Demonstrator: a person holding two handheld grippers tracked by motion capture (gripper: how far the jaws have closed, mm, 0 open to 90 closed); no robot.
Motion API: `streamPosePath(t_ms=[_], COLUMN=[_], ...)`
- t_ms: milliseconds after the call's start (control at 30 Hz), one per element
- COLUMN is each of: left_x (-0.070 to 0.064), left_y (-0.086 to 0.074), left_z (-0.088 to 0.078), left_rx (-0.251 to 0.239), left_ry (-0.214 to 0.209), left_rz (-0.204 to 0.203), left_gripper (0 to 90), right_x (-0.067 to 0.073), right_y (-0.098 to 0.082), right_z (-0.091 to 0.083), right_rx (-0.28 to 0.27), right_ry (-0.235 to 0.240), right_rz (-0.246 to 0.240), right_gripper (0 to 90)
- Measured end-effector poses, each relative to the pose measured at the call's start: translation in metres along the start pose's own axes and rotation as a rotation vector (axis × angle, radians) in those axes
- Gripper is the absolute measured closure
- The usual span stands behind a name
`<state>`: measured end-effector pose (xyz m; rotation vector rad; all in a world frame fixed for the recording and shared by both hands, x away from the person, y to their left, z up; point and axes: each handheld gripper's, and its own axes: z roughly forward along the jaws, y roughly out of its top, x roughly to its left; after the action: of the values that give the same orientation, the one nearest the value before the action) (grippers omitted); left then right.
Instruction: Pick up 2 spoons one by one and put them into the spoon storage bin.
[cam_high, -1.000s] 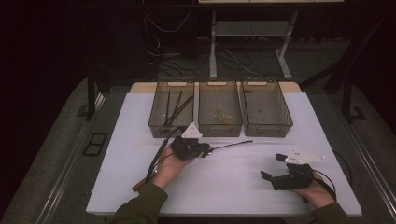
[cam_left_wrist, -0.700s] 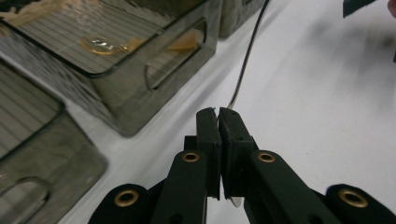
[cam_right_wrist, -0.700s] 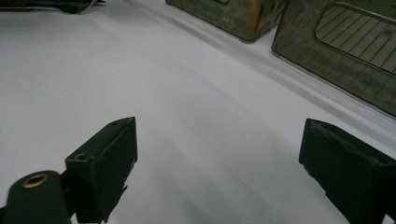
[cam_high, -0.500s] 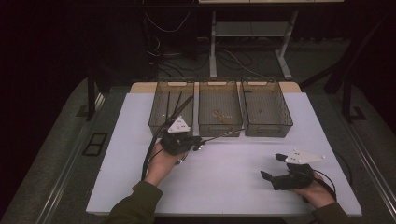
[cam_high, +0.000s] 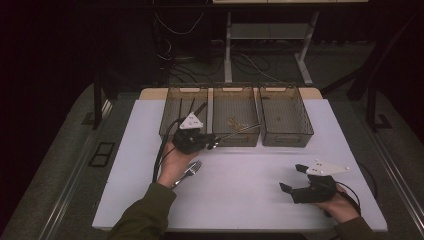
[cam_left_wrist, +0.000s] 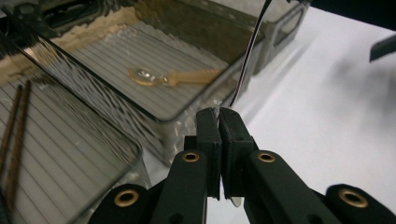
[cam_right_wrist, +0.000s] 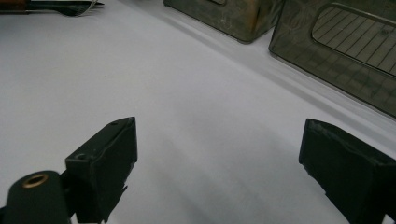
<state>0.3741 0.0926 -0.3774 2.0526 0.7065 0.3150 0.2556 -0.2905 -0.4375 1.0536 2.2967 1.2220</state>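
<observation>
The left gripper (cam_high: 212, 141), centre-left in the high view, has its jaws clamped on a thin rod (cam_left_wrist: 246, 60) reaching over the middle bin (cam_high: 235, 140). The right gripper (cam_high: 293, 179), lower right, rests on the desk (cam_high: 240, 185), jaws apart.

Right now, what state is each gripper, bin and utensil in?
Left gripper: jaws shut on a thin utensil, raised at the middle bin's front.
Right gripper: jaws open, holding nothing.
Left bin: holds dark sticks.
Middle bin: holds a golden spoon.
Fork: lying flat on table.
</observation>
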Motion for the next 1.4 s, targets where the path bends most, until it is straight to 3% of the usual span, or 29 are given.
streamPosePath(t_ms=[200, 267, 367, 733, 967, 1233, 1267, 1333, 1400], left_x=[0.009, 0.012, 0.016, 0.021, 0.027, 0.032, 0.032, 0.032, 0.031], left_y=[0.015, 0.02, 0.025, 0.044, 0.044, 0.04, 0.039, 0.039, 0.039], left_z=[0.005, 0.009, 0.016, 0.041, 0.058, 0.069, 0.07, 0.07, 0.071], left_rx=[-0.003, 0.005, 0.002, 0.054, 0.094, 0.12, 0.124, 0.124, 0.117], left_ry=[0.031, 0.046, 0.076, 0.164, 0.21, 0.226, 0.219, 0.241, 0.234], left_rz=[-0.023, -0.014, -0.049, -0.056, -0.093, -0.125, -0.133, -0.114, -0.114], left_gripper=[87.1, 87.1, 87.0, 87.1, 87.0, 86.7, 86.3, 72.8, 69.5], right_x=[0.0, 0.0, 0.0, 0.0, 0.0, 0.0, 0.0, 0.0, 0.0], right_y=[0.0, 0.0, 0.0, 0.0, 0.0, 0.0, 0.0, 0.0, 0.0], right_z=[0.0, 0.0, 0.0, -0.001, -0.002, -0.002, -0.002, -0.002, -0.002], right_rx=[-0.002, -0.004, -0.004, -0.009, -0.011, -0.012, -0.012, -0.013, -0.014], right_ry=[-0.001, 0.001, 0.001, 0.003, 0.005, 0.006, 0.006, 0.006, 0.007], right_rz=[0.001, 0.001, 0.0, -0.001, -0.004, -0.001, -0.001, -0.004, -0.004], right_gripper=[11.7, 11.7, 11.7, 11.7, 11.7, 11.7, 11.7, 11.7, 11.7])
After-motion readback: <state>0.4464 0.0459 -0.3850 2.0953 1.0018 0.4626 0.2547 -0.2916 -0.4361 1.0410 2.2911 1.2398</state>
